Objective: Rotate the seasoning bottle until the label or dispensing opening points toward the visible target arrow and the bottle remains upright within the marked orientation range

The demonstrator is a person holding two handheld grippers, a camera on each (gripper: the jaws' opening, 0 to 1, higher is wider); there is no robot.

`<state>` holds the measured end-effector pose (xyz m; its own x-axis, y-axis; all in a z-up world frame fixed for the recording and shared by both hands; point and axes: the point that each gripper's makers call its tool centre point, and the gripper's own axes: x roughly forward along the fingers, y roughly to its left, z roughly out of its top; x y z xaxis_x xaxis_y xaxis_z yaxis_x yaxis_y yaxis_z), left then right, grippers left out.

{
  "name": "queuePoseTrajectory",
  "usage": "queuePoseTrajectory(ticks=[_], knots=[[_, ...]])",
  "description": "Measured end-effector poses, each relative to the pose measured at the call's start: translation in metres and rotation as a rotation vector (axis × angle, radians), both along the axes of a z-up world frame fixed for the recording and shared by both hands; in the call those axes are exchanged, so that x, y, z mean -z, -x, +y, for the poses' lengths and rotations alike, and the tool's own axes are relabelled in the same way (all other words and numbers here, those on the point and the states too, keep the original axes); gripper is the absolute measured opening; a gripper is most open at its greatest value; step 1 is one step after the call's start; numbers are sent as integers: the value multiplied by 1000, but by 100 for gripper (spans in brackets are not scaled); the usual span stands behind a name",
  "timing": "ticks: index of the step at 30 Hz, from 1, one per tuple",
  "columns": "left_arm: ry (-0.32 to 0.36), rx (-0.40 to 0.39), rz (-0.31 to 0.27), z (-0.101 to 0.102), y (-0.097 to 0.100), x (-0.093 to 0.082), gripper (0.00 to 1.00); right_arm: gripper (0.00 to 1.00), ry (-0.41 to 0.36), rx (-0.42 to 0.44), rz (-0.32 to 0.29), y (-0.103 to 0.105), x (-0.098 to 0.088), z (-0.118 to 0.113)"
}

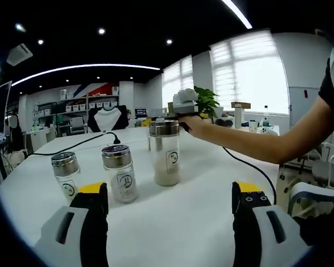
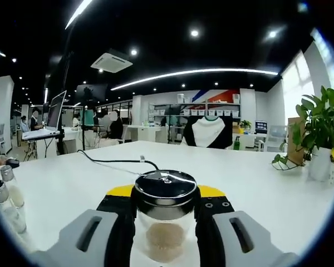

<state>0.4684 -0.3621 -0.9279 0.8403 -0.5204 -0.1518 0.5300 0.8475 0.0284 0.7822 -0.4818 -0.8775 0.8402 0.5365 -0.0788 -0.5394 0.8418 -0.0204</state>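
**Right tongs grip the tall seasoning bottle on a white surface**

In the right gripper view, the right tongs [image 2: 166, 222] pinch a tall seasoning bottle [image 2: 166, 214] just under its steel lid, at 6 o'clock. The clear glass shows pale powder in its lower part. The bottle stands upright, and holding it high on the body likely lets it be turned without tipping.

In the left gripper view, the same bottle sits near the centre, with a person's hand [image 1: 196, 124] and the right tongs behind it at 1 o'clock. Two smaller jars [image 1: 119, 172] stand left of it, at 9 o'clock, apart from each other. The left tongs [image 1: 170, 208] are spread wide and hold nothing, hovering low over the white surface [image 1: 178, 222], probably waiting clear of the turn.

No target arrow can be made out. A black cable [image 2: 117, 161] crosses the surface beyond the bottle.
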Motion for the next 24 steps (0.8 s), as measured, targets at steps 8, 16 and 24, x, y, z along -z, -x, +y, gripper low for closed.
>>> queuePoseTrajectory(ticks=[8, 16, 24], knots=[[5, 1, 12, 0, 3, 3, 96, 38, 5, -5, -26, 11, -15, -11], [-4, 2, 5, -1, 7, -1, 96, 38, 25, -9, -40, 21, -27, -22], [-3, 23, 5, -6, 15, -3, 96, 38, 17, -24, -43, 33, -37, -30]])
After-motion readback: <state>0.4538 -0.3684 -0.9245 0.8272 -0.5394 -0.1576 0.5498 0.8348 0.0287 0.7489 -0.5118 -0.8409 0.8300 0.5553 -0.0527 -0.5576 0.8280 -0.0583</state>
